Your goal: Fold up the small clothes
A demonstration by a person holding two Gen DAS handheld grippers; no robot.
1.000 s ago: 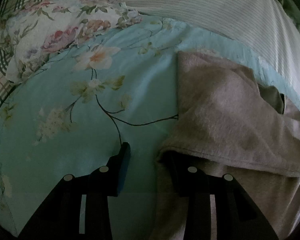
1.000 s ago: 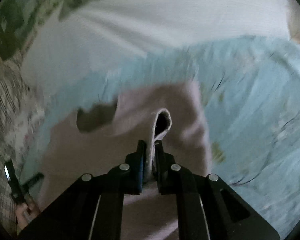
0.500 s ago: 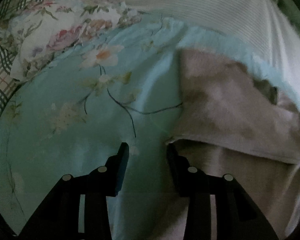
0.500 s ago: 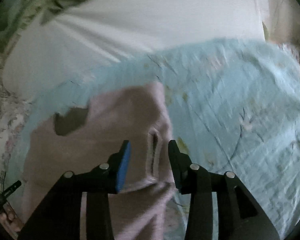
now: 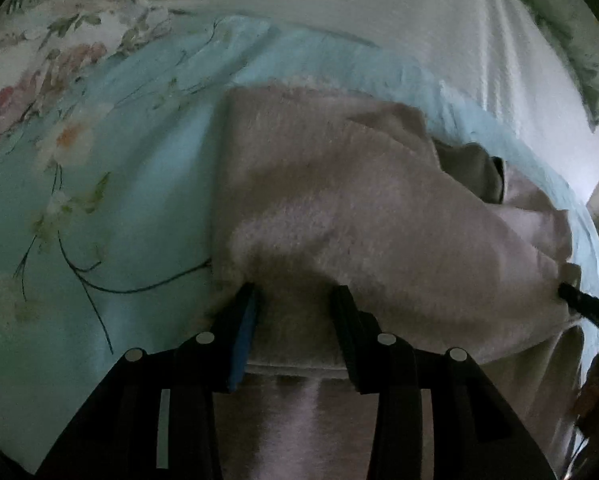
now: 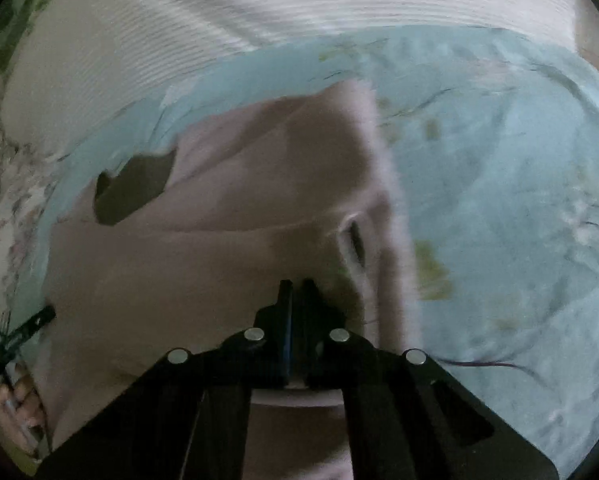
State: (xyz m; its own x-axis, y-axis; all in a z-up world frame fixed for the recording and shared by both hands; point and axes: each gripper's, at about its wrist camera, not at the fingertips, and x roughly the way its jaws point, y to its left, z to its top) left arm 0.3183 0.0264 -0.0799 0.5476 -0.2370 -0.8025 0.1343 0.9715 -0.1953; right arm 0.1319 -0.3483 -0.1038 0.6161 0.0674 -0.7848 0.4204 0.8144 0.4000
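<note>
A pale pink fleecy garment (image 5: 351, 208) lies partly folded on the bed, over a light blue flowered sheet (image 5: 131, 184). The left gripper (image 5: 295, 300) has its jaws apart, straddling the folded near edge of the garment, cloth between them but not pinched. The right gripper (image 6: 296, 285) has its jaws together at the garment's surface; whether cloth is pinched cannot be told. A striped white cover (image 6: 259, 12) lies beyond the sheet, and a floral pillow (image 5: 51, 52) at the far left.
</note>
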